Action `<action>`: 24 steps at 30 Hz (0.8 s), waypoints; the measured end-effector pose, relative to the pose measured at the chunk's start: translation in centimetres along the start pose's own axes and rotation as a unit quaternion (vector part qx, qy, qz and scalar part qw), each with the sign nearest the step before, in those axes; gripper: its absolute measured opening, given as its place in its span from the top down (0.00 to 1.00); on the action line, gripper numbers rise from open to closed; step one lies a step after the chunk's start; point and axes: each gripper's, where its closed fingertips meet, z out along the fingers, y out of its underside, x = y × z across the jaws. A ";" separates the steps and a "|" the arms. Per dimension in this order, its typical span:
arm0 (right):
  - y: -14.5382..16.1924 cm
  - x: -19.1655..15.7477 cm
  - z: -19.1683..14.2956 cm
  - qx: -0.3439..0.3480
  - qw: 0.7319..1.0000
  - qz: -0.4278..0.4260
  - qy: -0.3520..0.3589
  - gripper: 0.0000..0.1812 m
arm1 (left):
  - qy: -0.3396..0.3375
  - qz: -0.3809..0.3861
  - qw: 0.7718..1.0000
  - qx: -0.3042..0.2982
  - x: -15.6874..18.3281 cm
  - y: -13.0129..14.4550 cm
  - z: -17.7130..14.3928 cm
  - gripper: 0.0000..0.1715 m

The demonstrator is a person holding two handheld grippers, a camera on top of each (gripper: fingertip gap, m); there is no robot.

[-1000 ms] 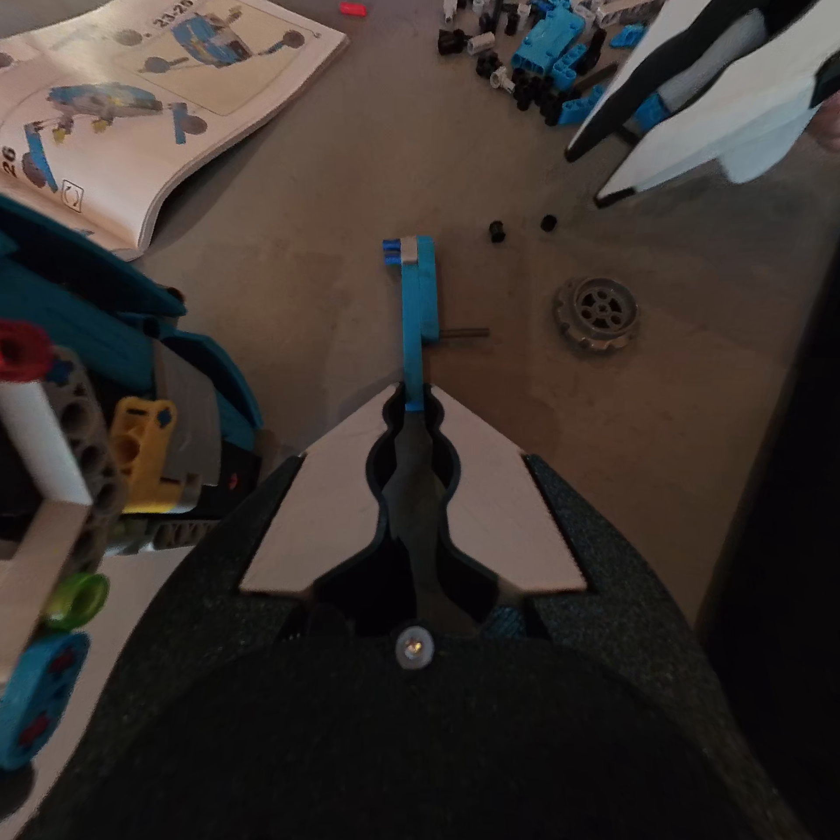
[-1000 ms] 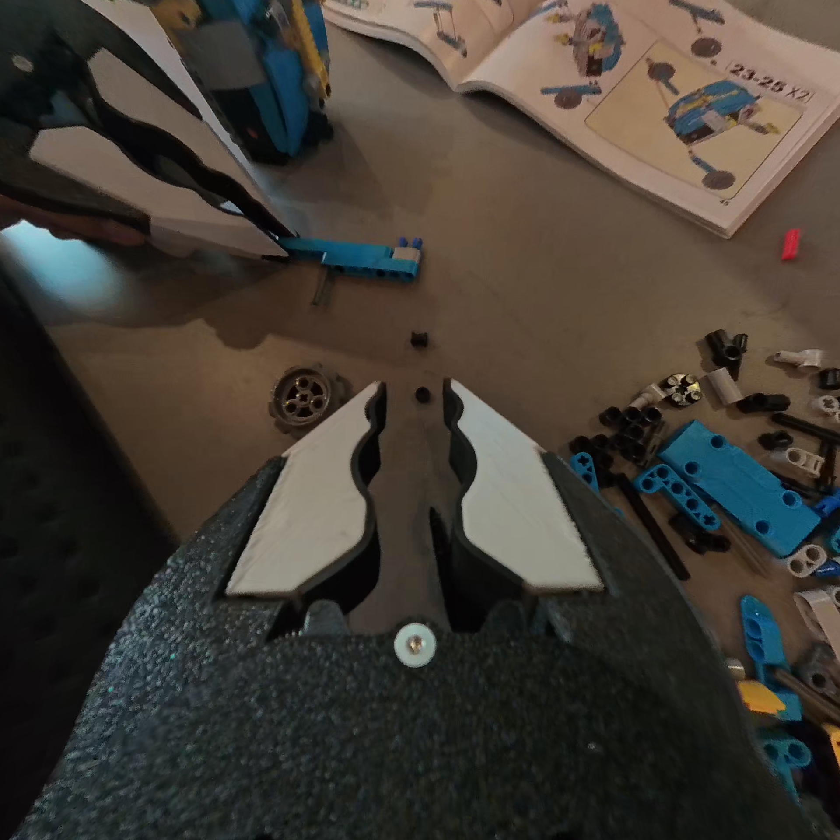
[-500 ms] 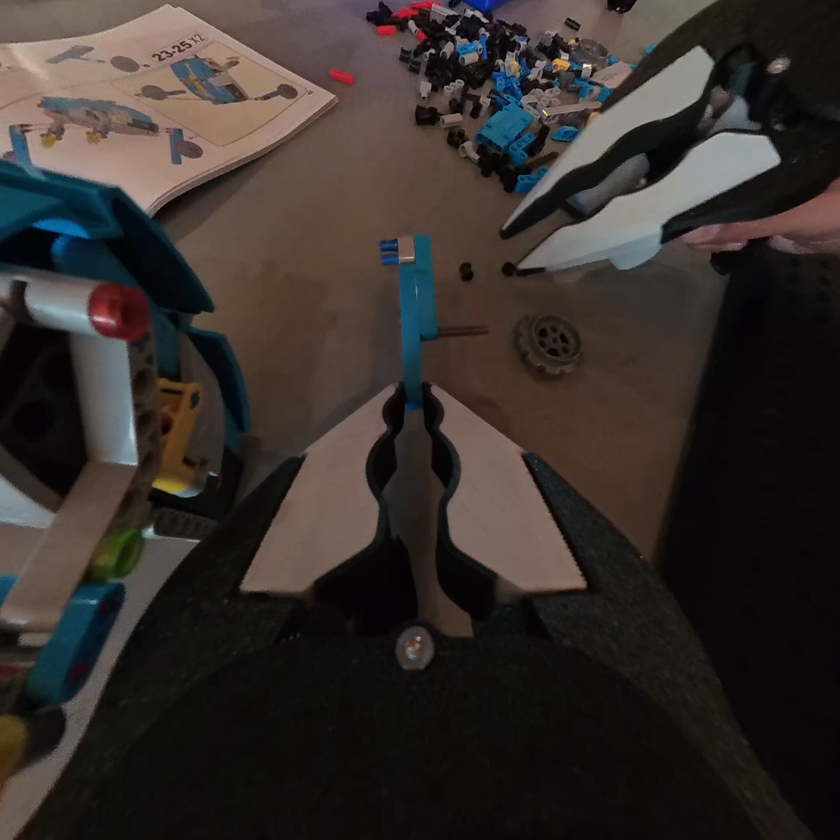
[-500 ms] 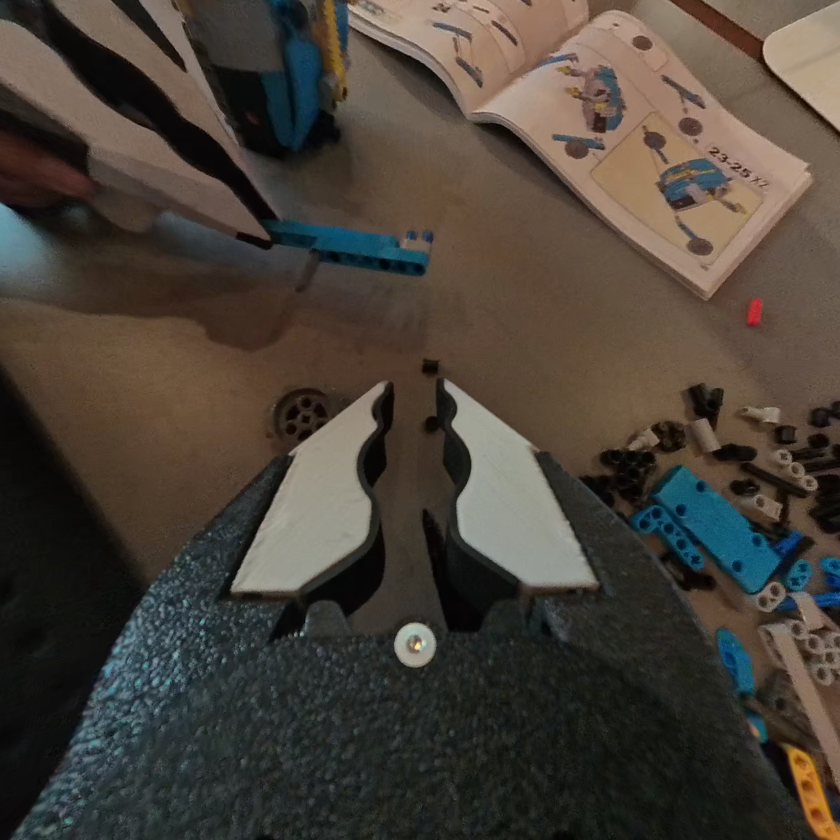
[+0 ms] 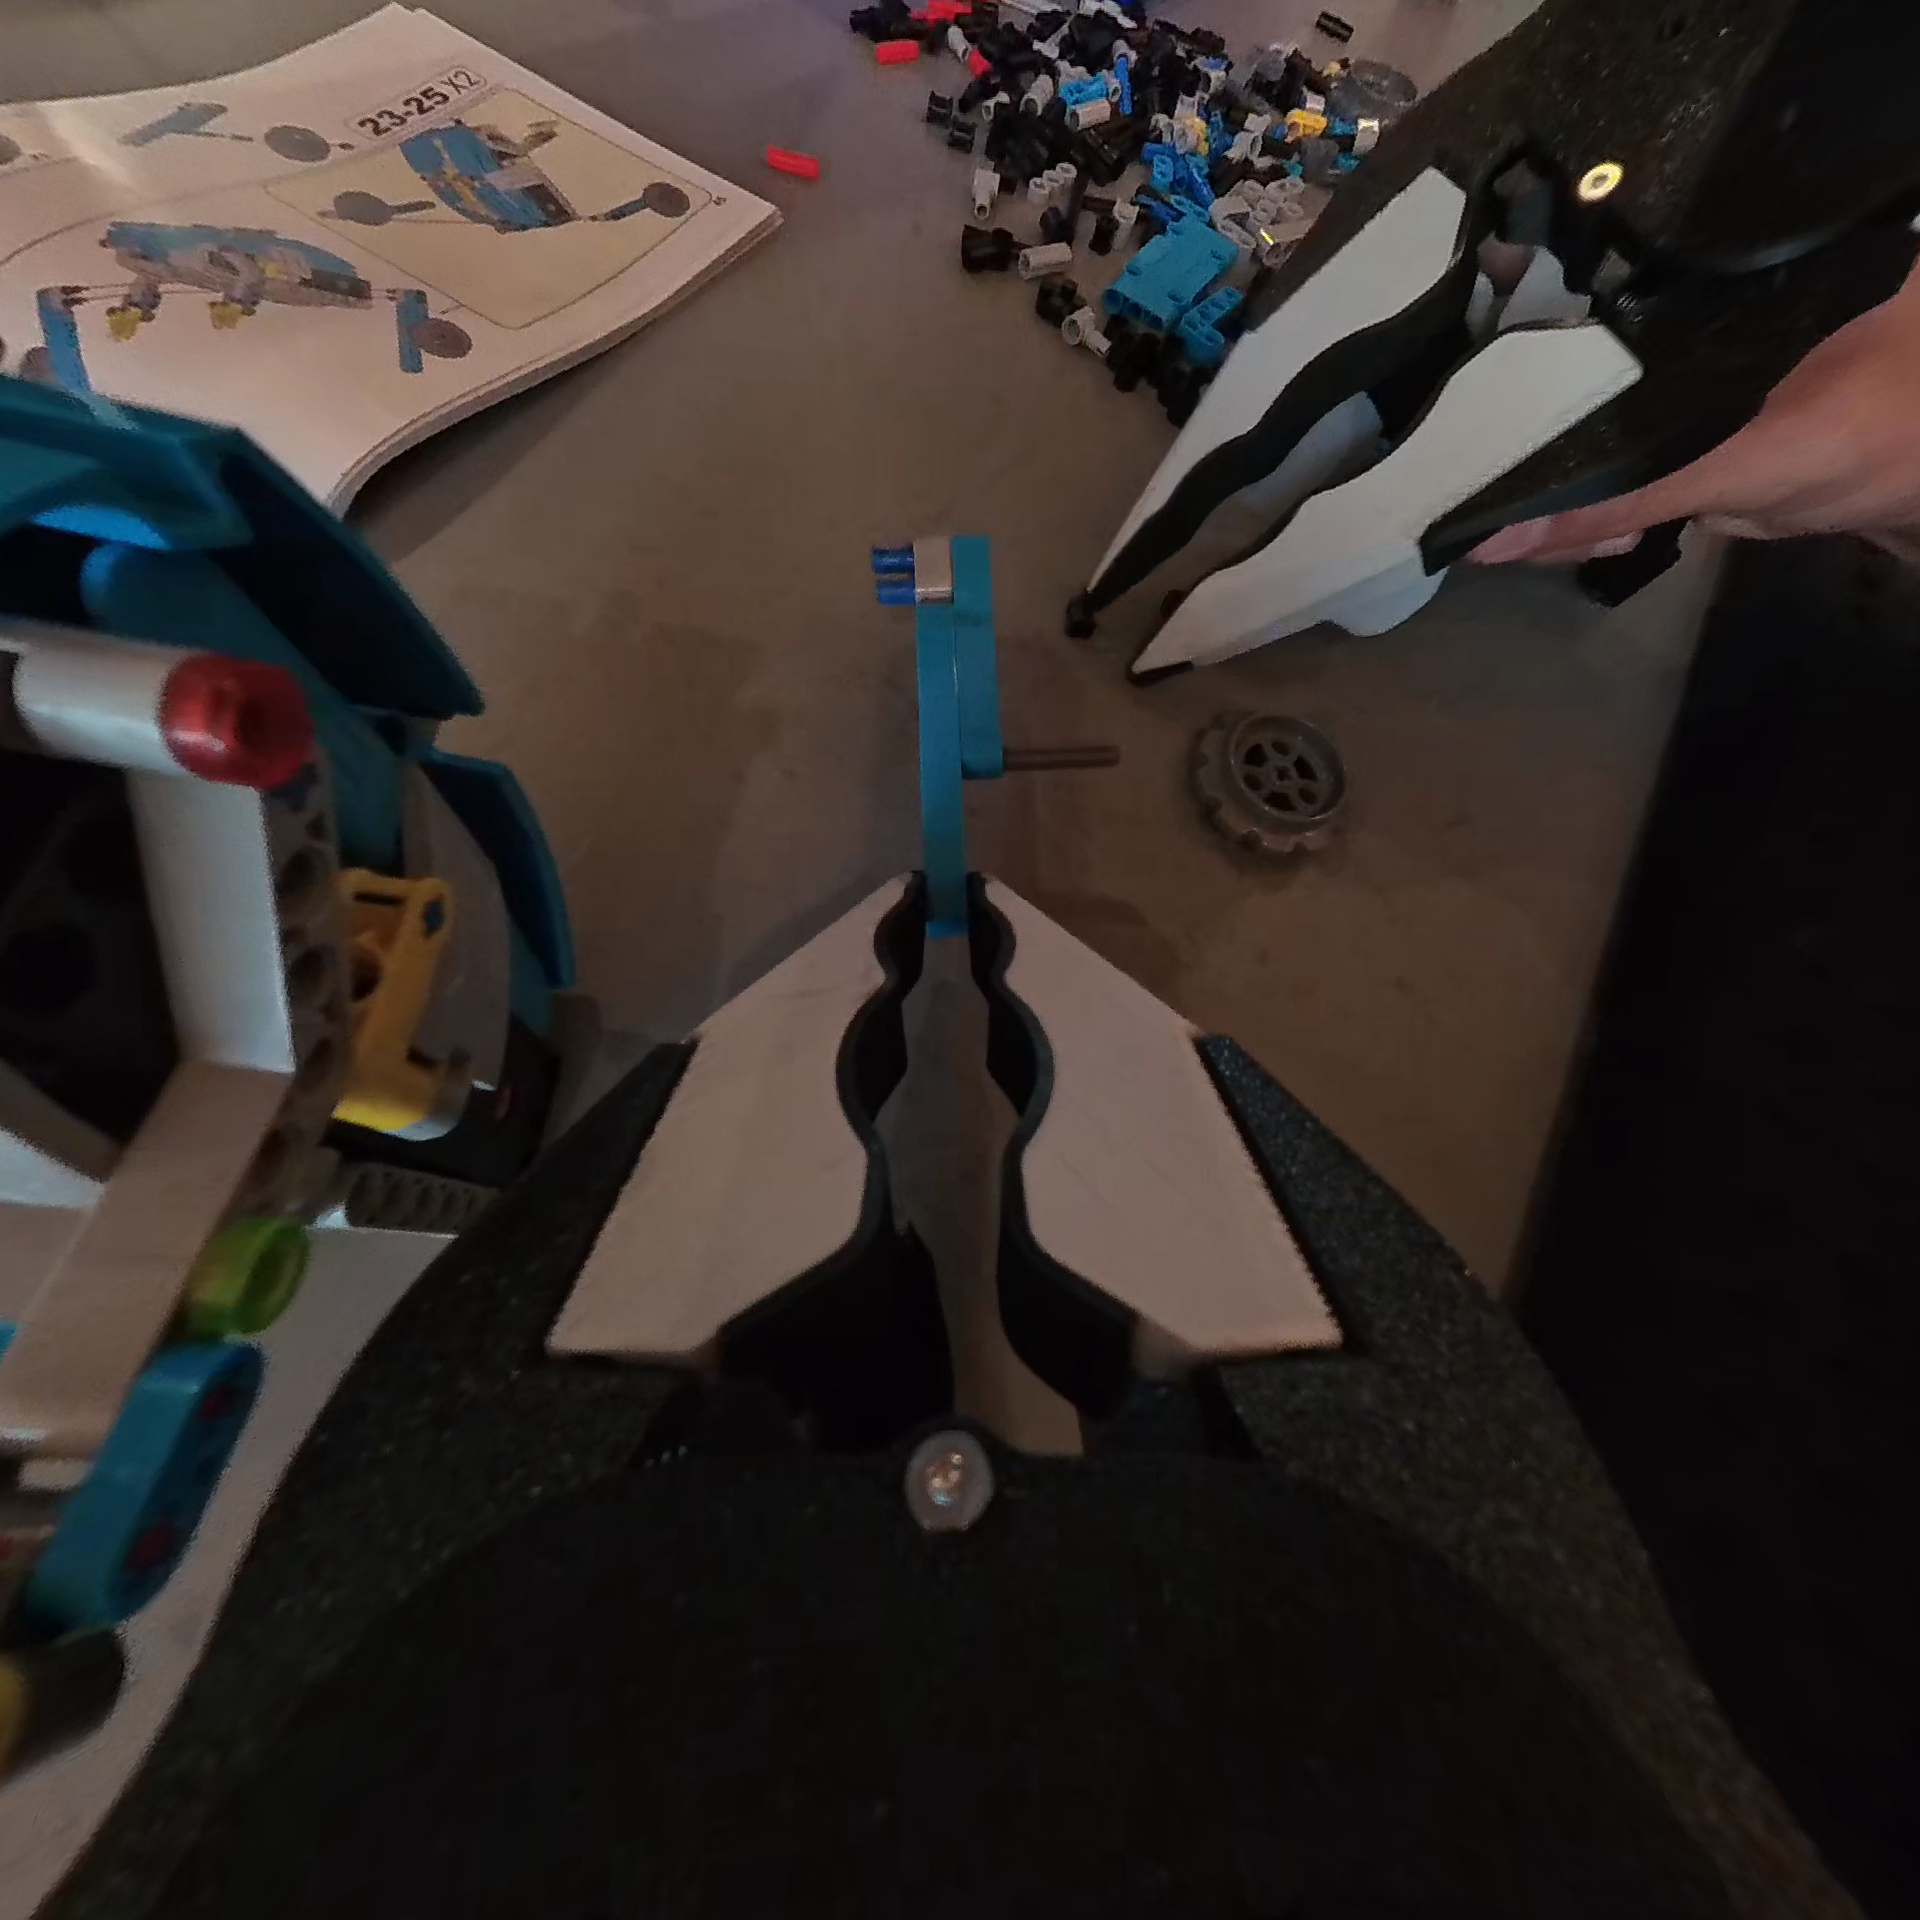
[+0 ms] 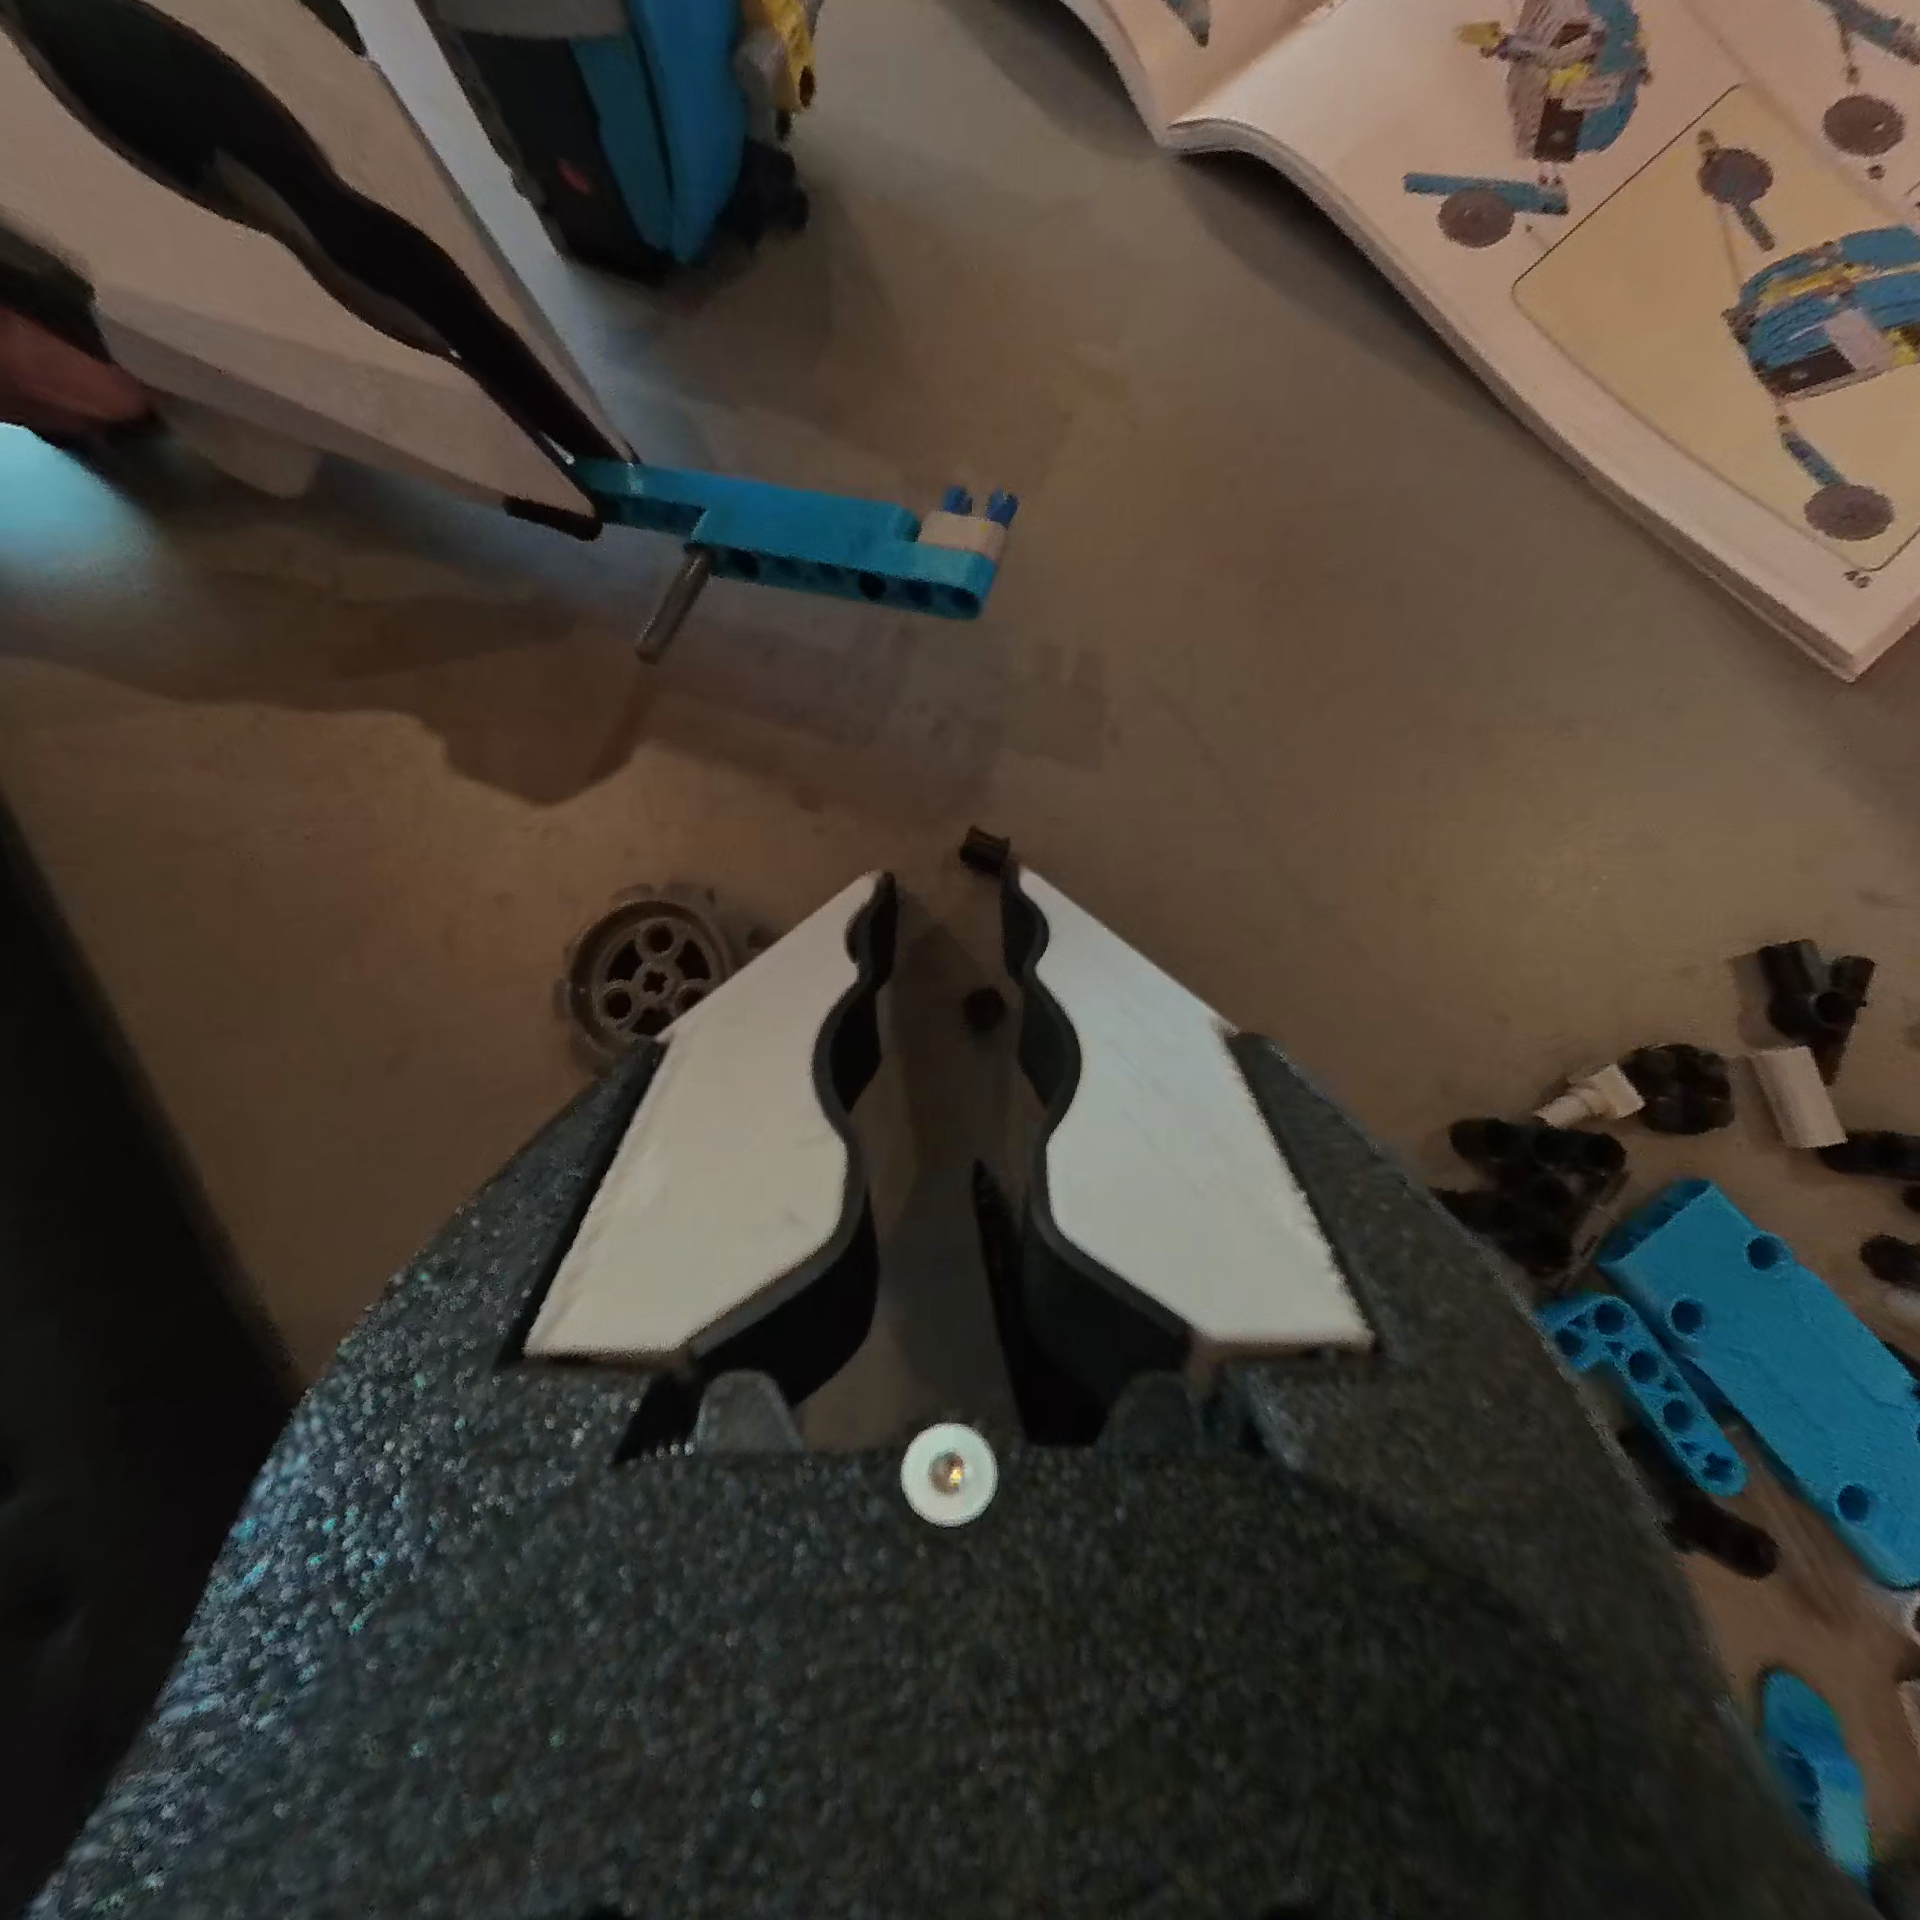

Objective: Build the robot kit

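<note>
My left gripper (image 5: 943, 902) is shut on the near end of a blue beam assembly (image 5: 951, 707) with a grey axle sticking out sideways and a white piece with blue pins at its far end. It holds the assembly above the table, seen also in the right wrist view (image 6: 831, 540). My right gripper (image 6: 945, 883) is open, low over the table. A small black pin (image 6: 982, 1006) lies between its fingers, close to the right one. A second black pin (image 6: 985, 847) lies just past the tips. The right gripper also shows in the left wrist view (image 5: 1110, 646).
A grey gear wheel (image 5: 1268, 779) lies by the right gripper. An open instruction booklet (image 5: 364, 281) lies at the back. A pile of small loose parts (image 5: 1143, 156) and blue plates (image 6: 1766, 1351) lie to the right. A partly built blue model (image 5: 208, 883) stands close on the left. The gap from one gripper's tips to the other's is roughly 10 cm. The grey gear wheel (image 5: 1268, 779) sits 4 cm or so from the ends of my right fingers. My right wrist view (image 6: 642, 943) looks at it from another angle.
My right gripper has come down and forward over the two black pins, one now deeper between its fingers. My left gripper has pulled up and back with the blue beam assembly.
</note>
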 end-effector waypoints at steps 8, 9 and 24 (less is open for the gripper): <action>0.2 0.3 -0.3 0.005 1.000 0.014 -0.005 0.89 | 0.000 0.003 1.000 -0.003 0.1 0.1 0.1 0.96; 0.1 0.3 -0.4 0.007 1.000 0.013 -0.003 0.89 | 0.000 0.003 1.000 -0.004 0.1 0.1 0.1 0.96; 0.3 0.1 -0.4 0.008 1.000 -0.006 0.001 0.91 | 0.000 0.009 1.000 -0.013 0.2 0.3 0.3 0.96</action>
